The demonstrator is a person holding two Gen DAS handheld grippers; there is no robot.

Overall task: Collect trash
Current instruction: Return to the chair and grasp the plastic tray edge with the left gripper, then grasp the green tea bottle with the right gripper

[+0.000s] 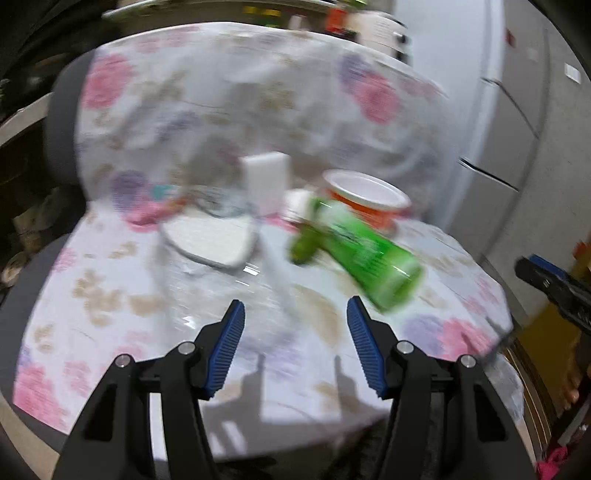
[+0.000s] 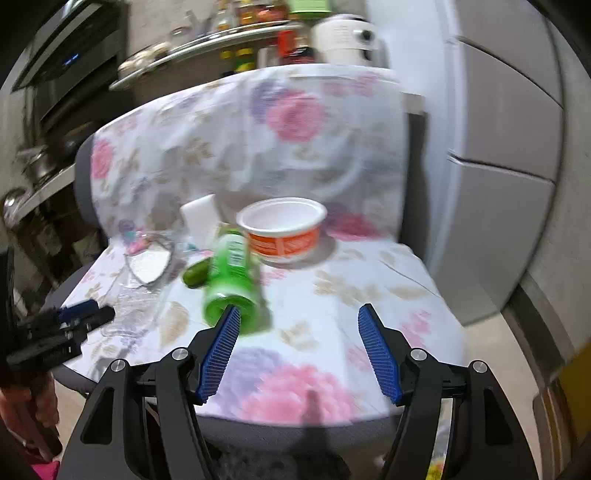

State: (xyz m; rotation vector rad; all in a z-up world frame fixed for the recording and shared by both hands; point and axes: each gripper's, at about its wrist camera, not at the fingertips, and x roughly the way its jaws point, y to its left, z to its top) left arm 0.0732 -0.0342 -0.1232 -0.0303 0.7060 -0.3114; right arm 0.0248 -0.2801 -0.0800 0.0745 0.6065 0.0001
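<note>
A green bottle [image 1: 365, 251] lies on its side on a chair seat covered by a floral cloth [image 1: 110, 291]; it also shows in the right wrist view [image 2: 231, 273]. Behind it stands an orange-and-white tub [image 1: 369, 203] [image 2: 282, 230]. A clear plastic wrapper with a white piece [image 1: 210, 240] [image 2: 147, 264] lies to the left, with a white block [image 1: 267, 182] [image 2: 201, 218] behind it. A small green object [image 2: 195, 275] lies by the bottle. My left gripper [image 1: 295, 314] is open above the seat front. My right gripper [image 2: 299, 317] is open, its left finger near the bottle's base.
The cloth [image 2: 258, 140] also drapes the chair back. A white fridge [image 2: 498, 147] stands to the right. Shelves with jars [image 2: 229, 33] and an appliance [image 2: 343, 40] are behind. The left gripper [image 2: 62, 328] shows at the left of the right wrist view.
</note>
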